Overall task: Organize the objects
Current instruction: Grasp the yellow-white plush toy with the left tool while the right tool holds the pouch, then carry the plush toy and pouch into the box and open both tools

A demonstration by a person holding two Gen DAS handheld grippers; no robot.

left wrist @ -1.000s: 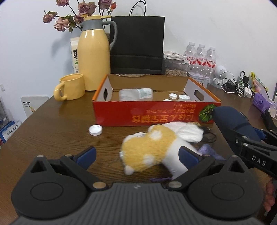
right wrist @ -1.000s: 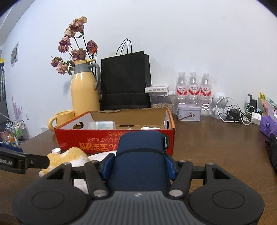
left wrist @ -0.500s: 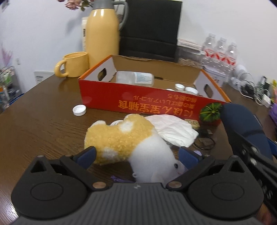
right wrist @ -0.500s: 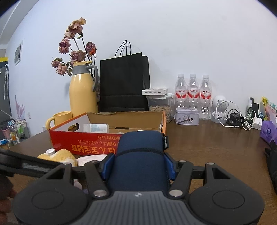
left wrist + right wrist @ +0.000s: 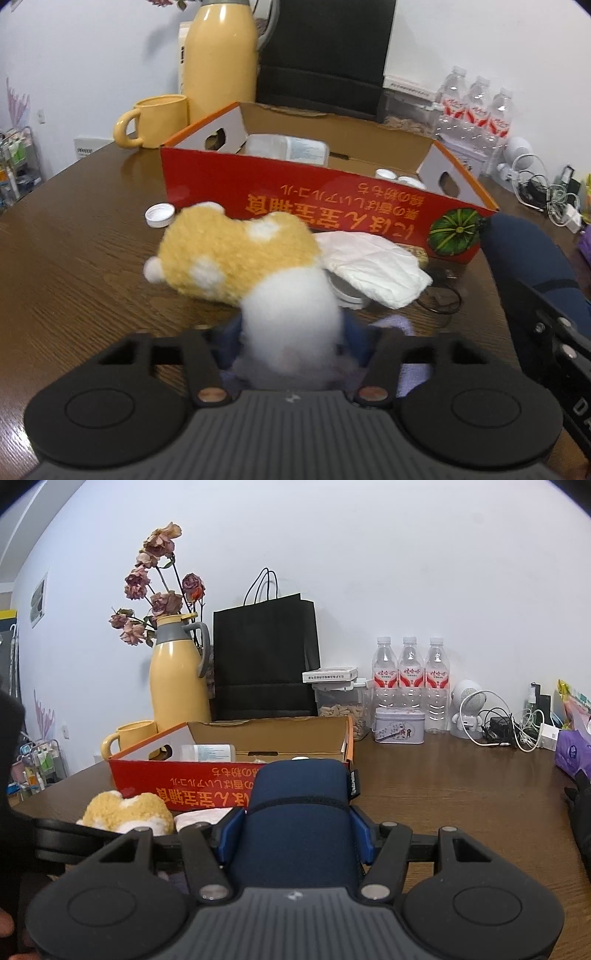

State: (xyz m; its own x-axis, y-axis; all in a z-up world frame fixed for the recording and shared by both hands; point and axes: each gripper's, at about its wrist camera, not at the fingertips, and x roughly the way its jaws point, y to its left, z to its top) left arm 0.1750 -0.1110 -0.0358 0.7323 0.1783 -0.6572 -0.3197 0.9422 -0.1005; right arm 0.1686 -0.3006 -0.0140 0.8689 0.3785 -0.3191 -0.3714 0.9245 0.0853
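Closing now, left gripper (image 5: 291,341), jaws pinching in on the white end of the plush toy (image 5: 236,258) at lower centre, wide open around it a second ago. Toy's yellow half sticking up mid-frame, resting on the table (image 5: 74,266) just in front of the red box (image 5: 317,206). Right gripper (image 5: 295,834) unchanged, clamped on the navy pouch (image 5: 299,805), parked at centre of its view. Grip nearly made, so likely a lift into the box next. White tissue (image 5: 373,266) and bottle cap (image 5: 159,215) left outside.
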